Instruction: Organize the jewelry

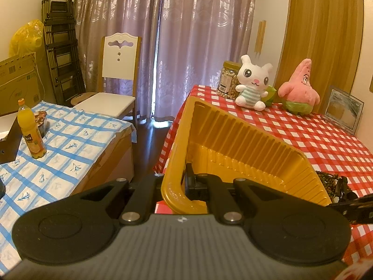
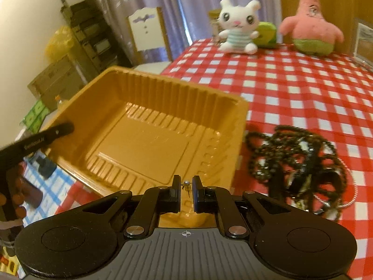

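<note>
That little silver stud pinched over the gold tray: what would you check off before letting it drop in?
1. Stud held between right gripper fingers: ok.
2. Stud above tray floor: ok.
3. Left gripper clamping tray rim: ok.
4. Tray level: not ok, tilted in the left wrist view.
5. Tray floor bare: ok.
6. Bead tangle outside tray: ok.

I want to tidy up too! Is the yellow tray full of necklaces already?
No, the yellow tray holds nothing; the beaded necklaces lie beside it.
</note>
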A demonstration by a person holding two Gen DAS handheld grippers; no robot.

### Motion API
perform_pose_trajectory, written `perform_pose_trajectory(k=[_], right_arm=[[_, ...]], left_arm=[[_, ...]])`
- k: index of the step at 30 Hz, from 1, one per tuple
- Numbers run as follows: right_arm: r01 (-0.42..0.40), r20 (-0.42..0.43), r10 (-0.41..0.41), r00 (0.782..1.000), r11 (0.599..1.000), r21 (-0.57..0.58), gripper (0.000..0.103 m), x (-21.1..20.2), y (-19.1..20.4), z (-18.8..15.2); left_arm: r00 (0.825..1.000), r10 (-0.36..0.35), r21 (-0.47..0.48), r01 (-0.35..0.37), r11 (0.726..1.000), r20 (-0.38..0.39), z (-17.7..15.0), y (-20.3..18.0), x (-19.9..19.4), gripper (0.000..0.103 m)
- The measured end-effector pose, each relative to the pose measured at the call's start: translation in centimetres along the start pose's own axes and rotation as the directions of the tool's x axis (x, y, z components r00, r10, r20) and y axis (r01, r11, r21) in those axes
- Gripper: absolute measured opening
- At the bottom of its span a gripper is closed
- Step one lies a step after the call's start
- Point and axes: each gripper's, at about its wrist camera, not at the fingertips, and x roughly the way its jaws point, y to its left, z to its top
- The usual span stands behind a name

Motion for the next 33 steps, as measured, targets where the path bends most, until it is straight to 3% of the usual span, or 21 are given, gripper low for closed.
perform_pose_trajectory(k=[11,15,24,33], right_arm=[[0.011,-0.042,-0.011,0.999,1.0,0.0,0.012,2.4,0.1,-0.2],[0.005,0.006,-0.005,1.0,0.999,0.04,0.043,1.5,-0.2,-0.1],[0.067,0.094,-0.084,0.992,0.984,0.168,0.044,-3.1,-3.1,-1.1],[0.23,-0.029,-0.229,0.973,0.954,0.193,0.043,-5.1,-8.4,-5.5]], left_arm=[[1.0,-0.004,0.01,0.005,1.0,-0.011,0.2,-0.3,0.6,0.006],[1.0,-0.009,0.014,0.01,1.0,-0.013,0.2,-0.3,0.8,0.006],[1.0,-0.026,0.023,0.026,0.999,-0.016,0.3,-0.1,1.0,0.006],[1.0,-0.015,0.024,0.016,1.0,-0.016,0.4,-0.3,1.1,0.006]])
